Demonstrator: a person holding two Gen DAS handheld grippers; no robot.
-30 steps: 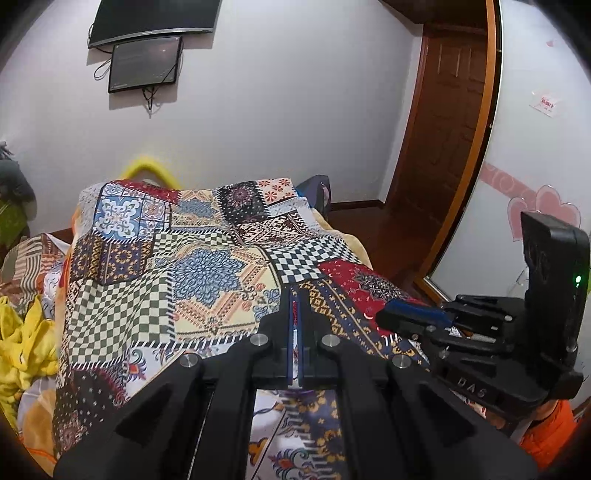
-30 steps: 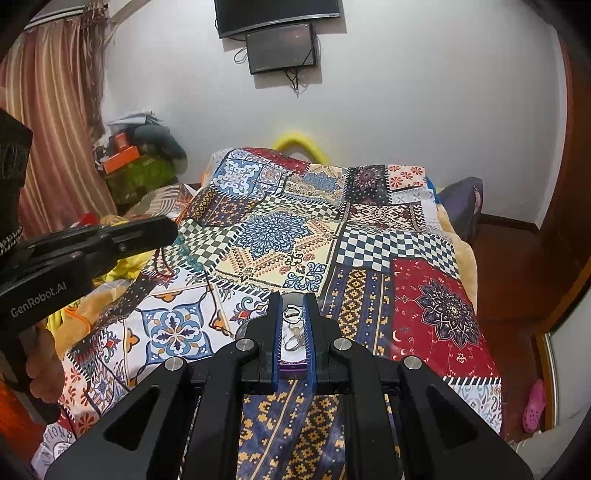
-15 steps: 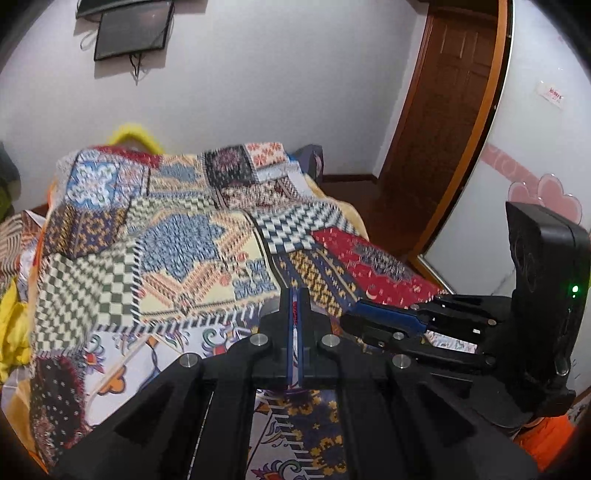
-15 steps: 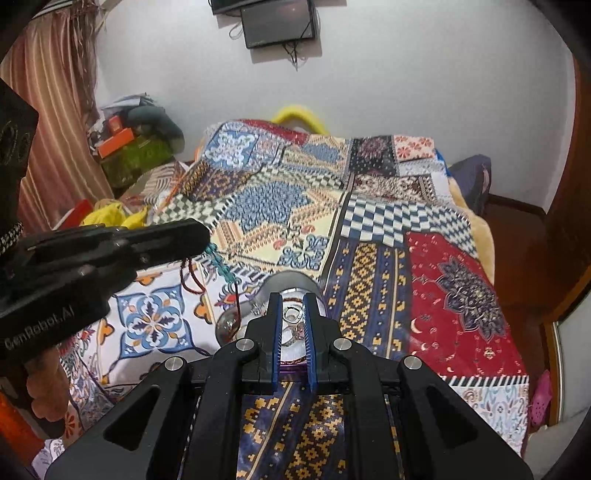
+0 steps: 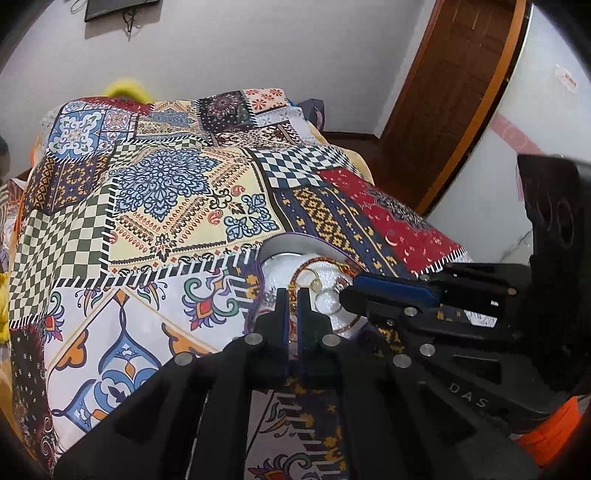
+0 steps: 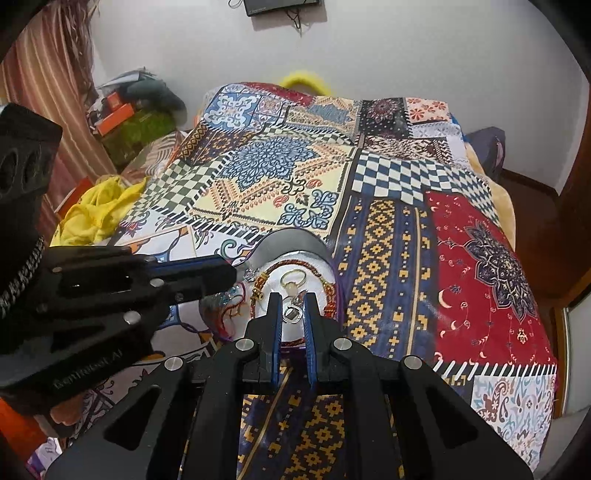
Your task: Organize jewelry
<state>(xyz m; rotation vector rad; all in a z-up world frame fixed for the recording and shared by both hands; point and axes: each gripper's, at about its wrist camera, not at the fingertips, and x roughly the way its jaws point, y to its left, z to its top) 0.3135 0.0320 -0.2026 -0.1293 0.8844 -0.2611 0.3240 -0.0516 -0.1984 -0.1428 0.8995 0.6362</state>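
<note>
A round open jewelry box with a white lining lies on the patchwork bedspread; it also shows in the left wrist view. In it lie a red and gold beaded necklace, a gold ring and a silver ring. My right gripper hovers over the box, jaws slightly apart around the silver ring. My left gripper is nearly shut on the beaded necklace at the box's left edge. Loose beaded strands lie beside the box.
The bed's right edge drops to a wooden floor and door. Yellow cloth and clutter lie left of the bed. A screen hangs on the far wall.
Both grippers have tilted down and moved forward over the jewelry box, which now fills the middle of both views. The right jaws have opened slightly around the silver ring.
</note>
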